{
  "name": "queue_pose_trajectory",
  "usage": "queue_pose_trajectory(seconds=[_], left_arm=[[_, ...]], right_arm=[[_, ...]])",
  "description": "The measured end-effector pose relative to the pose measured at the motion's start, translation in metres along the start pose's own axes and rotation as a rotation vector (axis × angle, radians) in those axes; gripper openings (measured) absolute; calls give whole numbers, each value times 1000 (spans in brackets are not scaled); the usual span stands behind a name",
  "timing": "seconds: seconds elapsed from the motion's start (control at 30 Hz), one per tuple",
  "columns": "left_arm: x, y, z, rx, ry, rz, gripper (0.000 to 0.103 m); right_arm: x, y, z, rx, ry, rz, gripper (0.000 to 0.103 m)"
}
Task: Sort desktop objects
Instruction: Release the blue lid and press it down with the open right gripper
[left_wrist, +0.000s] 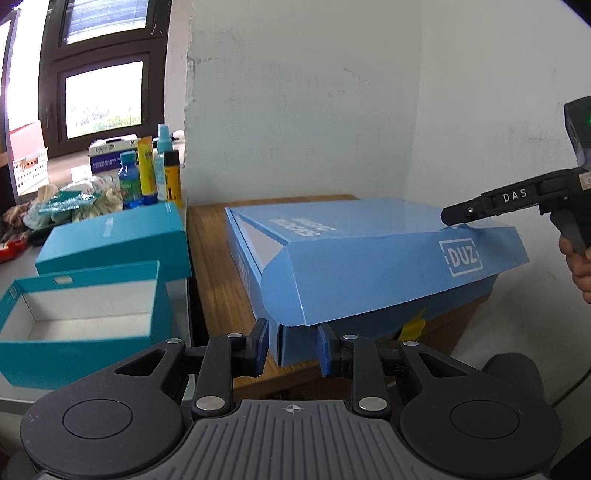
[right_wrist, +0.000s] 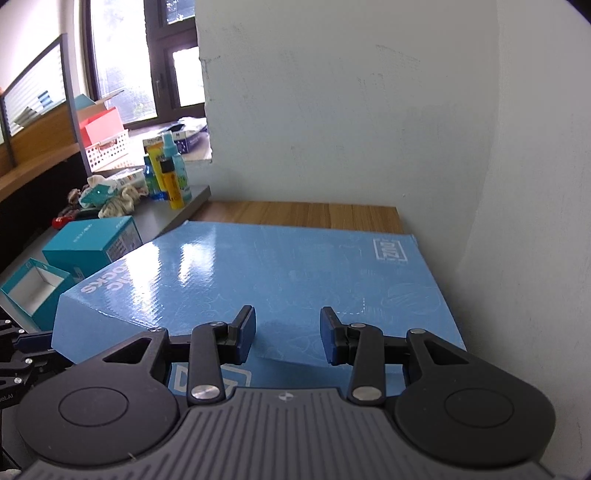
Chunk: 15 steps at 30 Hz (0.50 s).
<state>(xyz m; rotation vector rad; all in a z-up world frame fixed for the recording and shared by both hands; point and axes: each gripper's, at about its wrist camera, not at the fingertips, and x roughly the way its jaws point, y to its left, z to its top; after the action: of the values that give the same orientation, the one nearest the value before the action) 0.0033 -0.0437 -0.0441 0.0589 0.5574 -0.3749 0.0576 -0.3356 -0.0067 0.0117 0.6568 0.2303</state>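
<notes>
Blue cardboard fills the scene: a large flat blue box (left_wrist: 369, 258) printed "DUZ" in white lies on a wooden desk (left_wrist: 214, 258), pushed close to the white wall (left_wrist: 314, 110). Its lid flap is lifted off the base along the near edge, a gap showing under it.

Around the box:
- Left of it, on a lower grey tabletop (right_wrist: 166, 218), a teal box (left_wrist: 114, 240) stands closed, and nearer still an open teal tray (left_wrist: 81, 317), white inside, with nothing in it.
- Behind the teal box, a cluster of bottles (left_wrist: 151, 173), blue, yellow and pale, beside crumpled cloths (left_wrist: 85, 199).
- Farther left of the box, a white perforated basket (right_wrist: 107, 147) under dark-framed windows (left_wrist: 103, 96).
- A scrap of yellow tape (left_wrist: 413, 325) sticks out under the box's near side.

Left gripper (left_wrist: 291, 345): at the box's near corner, jaws narrowly parted with the flap's corner fold between them — whether the pads actually press on it I cannot tell.

Right gripper (right_wrist: 288, 332): above the glossy lid near its front edge, jaws apart, nothing gripped. From the left view its black finger tip reaches the lid's far right corner, a hand (left_wrist: 580, 266) on the trigger; contact with the lid is unclear.

Lid surface shiny, window glare across it, faint creases.
</notes>
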Motion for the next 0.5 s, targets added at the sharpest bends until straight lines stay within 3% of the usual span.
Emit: queue_pose_trajectory(seconds=[0.5], left_arm=[[6,-13,-20,60,49,28,30]], right_arm=[[18,5,-23,-6,68,-10,47]])
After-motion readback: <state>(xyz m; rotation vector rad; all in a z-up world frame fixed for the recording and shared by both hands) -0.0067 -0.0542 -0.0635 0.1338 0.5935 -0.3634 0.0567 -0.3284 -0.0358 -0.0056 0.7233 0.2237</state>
